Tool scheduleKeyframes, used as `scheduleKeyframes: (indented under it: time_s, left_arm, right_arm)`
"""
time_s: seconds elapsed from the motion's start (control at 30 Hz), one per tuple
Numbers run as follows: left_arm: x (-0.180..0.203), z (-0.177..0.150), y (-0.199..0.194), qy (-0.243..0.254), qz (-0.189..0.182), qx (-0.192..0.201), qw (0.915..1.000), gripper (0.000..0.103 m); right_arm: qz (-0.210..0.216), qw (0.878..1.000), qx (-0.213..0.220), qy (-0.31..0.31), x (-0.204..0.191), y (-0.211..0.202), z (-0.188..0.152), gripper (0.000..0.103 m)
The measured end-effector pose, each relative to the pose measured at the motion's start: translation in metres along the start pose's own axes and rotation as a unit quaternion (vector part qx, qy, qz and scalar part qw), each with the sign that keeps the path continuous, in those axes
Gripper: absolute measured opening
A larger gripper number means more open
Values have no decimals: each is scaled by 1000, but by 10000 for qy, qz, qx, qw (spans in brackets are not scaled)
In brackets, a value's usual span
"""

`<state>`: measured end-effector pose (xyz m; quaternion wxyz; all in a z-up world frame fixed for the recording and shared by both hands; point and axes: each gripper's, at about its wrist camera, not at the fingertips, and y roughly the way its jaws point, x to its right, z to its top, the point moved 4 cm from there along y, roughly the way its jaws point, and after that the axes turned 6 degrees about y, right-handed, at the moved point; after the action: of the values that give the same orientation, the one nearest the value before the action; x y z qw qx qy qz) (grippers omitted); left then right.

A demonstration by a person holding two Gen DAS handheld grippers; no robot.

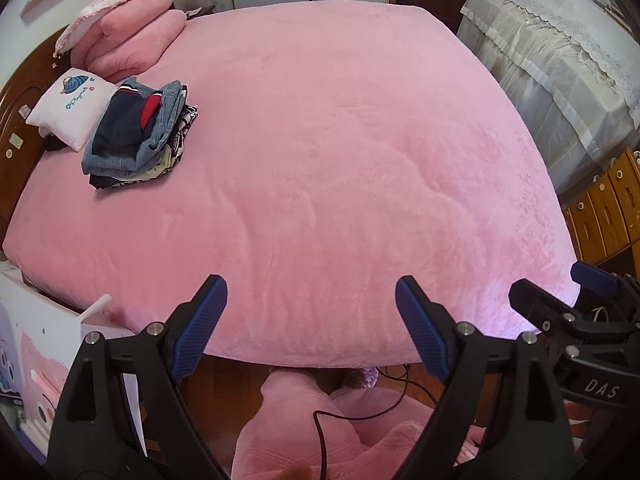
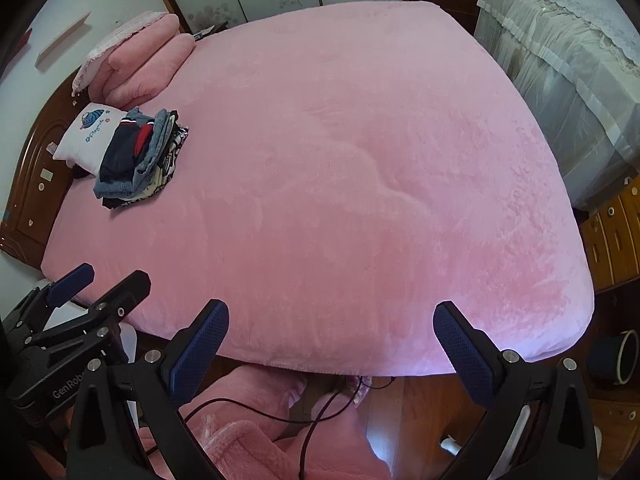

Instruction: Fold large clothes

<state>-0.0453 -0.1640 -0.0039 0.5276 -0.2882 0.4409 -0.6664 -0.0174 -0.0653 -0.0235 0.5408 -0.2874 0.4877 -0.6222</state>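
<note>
A pile of folded clothes (image 1: 138, 132), denim and dark navy with a red patch on top, sits at the far left of the pink bed (image 1: 340, 160), by the headboard. The pile also shows in the right wrist view (image 2: 138, 158). My left gripper (image 1: 311, 292) is open and empty above the bed's near edge. My right gripper (image 2: 331, 318) is open and empty too, beside the left one. Each gripper shows at the edge of the other's view: the right one (image 1: 560, 284), the left one (image 2: 108, 280). No unfolded garment lies on the bed.
A white cushion (image 1: 66, 106) and pink pillows (image 1: 128, 36) lie by the wooden headboard (image 1: 16, 120). A lace-covered piece of furniture (image 1: 560, 80) stands on the right, with wooden drawers (image 1: 604, 208) beside it. Pink fleece-clad legs (image 2: 248, 436) and a black cable (image 1: 320, 436) are below the grippers.
</note>
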Motion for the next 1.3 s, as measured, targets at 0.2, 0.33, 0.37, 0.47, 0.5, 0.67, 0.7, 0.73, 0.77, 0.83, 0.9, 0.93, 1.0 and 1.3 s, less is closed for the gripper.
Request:
scheduleKeyframes:
  time_s: [0.2, 0.33, 0.37, 0.47, 0.5, 0.67, 0.7, 0.73, 0.77, 0.83, 0.9, 0.93, 1.0, 1.3]
  left_arm:
    - [6, 3, -1, 102, -13, 72, 9999, 96]
    - [4, 6, 3, 57, -96, 62, 9999, 100]
    - [3, 7, 3, 50, -106, 56, 9999, 100]
    - [1, 8, 5, 62, -178, 70, 9998, 101]
    - [0, 8, 5, 64, -195, 75, 9998, 101]
    - [-4, 8, 6, -17, -304, 119, 9995, 102]
    - [-5, 8, 6, -27, -316, 125, 9994, 102]
    - [-6, 8, 6, -33, -324, 128, 9994, 102]
    - [-7, 8, 6, -42, -327, 130, 9994, 102]
    - [-10, 7, 6, -54, -316, 129, 9994, 102]
    - [-12, 5, 6, -87, -326, 140, 9993, 102]
    - [-12, 5, 6, -90, -325, 143, 9993, 102]
    - [-15, 4, 6, -108, -300, 152, 9994, 102]
    - [-21, 4, 6, -174, -289, 194, 9992, 102]
  right_arm:
    - [-10, 10000, 76, 7, 2, -3, 3, 103]
    - [9, 9999, 104, 105, 5, -4, 5, 103]
    - [3, 9999, 109, 106, 4, -4, 6, 103]
    - [-27, 9998, 174, 88, 3, -7, 7, 103]
    - [-37, 9998, 200, 83, 2, -8, 7, 103]
    - [-67, 9994, 349, 15, -4, -15, 6, 103]
    - [-74, 9993, 368, 7, -5, -16, 5, 103]
    - [-77, 9992, 386, -17, -7, -17, 5, 103]
    - [-76, 9992, 402, -48, -9, -17, 4, 103]
    - [-83, 9990, 427, -91, -10, -19, 3, 103]
    - [-70, 9990, 437, -112, -12, -19, 3, 103]
    - [-61, 9990, 434, -124, -13, -19, 3, 103]
    - [-53, 9990, 419, -143, -13, -19, 3, 103]
    - [-36, 9989, 423, -191, -18, -18, 5, 103]
